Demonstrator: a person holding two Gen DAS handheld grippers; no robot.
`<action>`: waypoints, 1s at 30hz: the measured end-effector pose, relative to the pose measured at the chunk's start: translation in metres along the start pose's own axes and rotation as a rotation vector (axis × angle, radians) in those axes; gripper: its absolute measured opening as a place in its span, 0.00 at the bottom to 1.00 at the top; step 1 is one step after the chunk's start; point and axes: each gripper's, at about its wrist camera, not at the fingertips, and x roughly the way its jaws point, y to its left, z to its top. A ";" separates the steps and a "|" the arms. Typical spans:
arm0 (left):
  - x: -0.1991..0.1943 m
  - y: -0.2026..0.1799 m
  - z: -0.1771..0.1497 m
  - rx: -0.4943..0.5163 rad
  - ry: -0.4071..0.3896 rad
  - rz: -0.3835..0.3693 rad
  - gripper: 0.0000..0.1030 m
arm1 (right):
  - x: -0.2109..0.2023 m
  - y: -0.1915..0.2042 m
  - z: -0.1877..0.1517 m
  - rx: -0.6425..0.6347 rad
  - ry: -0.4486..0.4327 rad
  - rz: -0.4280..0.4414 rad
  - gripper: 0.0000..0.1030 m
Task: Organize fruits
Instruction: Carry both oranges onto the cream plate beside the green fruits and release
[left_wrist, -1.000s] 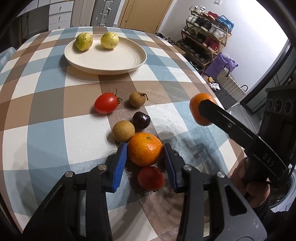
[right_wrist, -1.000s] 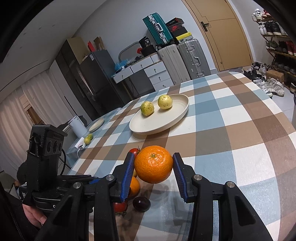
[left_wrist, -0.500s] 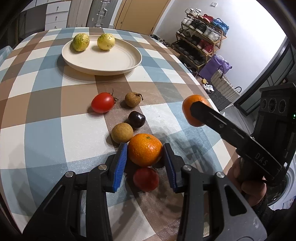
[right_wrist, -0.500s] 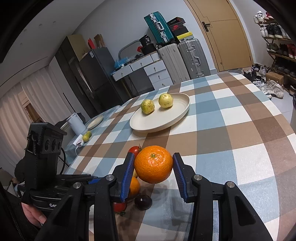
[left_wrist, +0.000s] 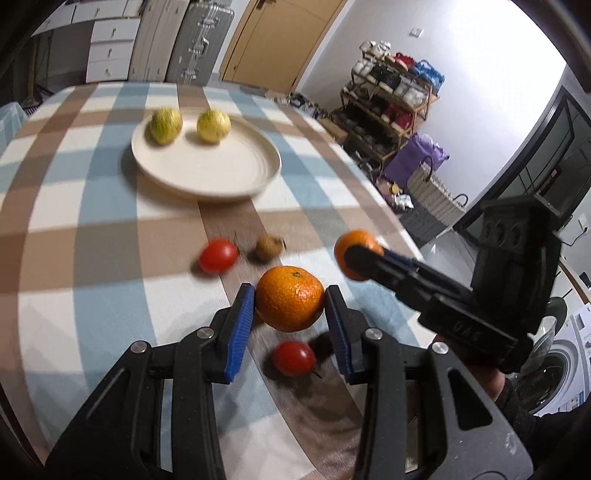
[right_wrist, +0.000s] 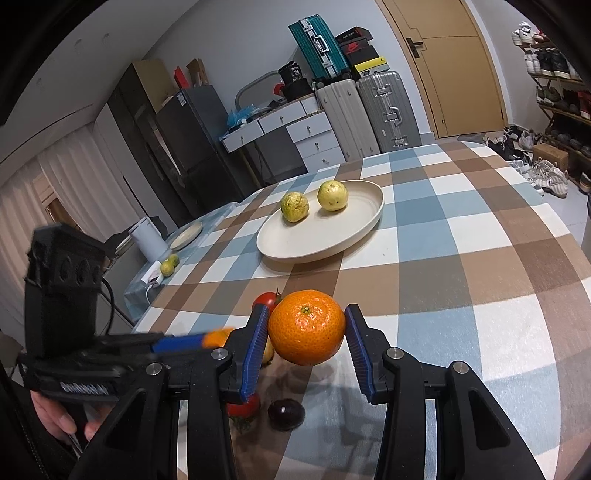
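Observation:
My left gripper (left_wrist: 290, 301) is shut on an orange (left_wrist: 289, 298) and holds it above the checked tablecloth. My right gripper (right_wrist: 306, 328) is shut on a second orange (right_wrist: 306, 326), also held in the air; it shows in the left wrist view (left_wrist: 354, 245) too. A cream plate (left_wrist: 207, 166) with two yellow-green guavas (left_wrist: 165, 124) (left_wrist: 213, 125) sits at the far side, also in the right wrist view (right_wrist: 321, 225). On the cloth lie two red tomatoes (left_wrist: 218, 255) (left_wrist: 293, 357), a brown longan (left_wrist: 269, 247) and a dark cherry (right_wrist: 285, 414).
The table edge runs along the right, with a shoe rack (left_wrist: 391, 99) and a basket (left_wrist: 436, 199) on the floor beyond. A side surface at the left holds a small plate (right_wrist: 186, 236) and a white jug (right_wrist: 147, 238).
My left gripper has lifted its orange off the cloth and tilted up toward the plate. The right gripper still holds its orange at about the same height.

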 end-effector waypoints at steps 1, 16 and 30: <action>-0.003 0.002 0.006 0.001 -0.011 0.002 0.35 | 0.002 -0.001 0.003 0.003 0.003 0.004 0.42; 0.024 0.053 0.103 -0.031 -0.087 0.033 0.35 | 0.040 -0.027 0.074 0.029 0.002 0.004 0.42; 0.092 0.084 0.156 -0.004 -0.096 0.111 0.35 | 0.121 -0.059 0.148 0.070 0.072 -0.006 0.42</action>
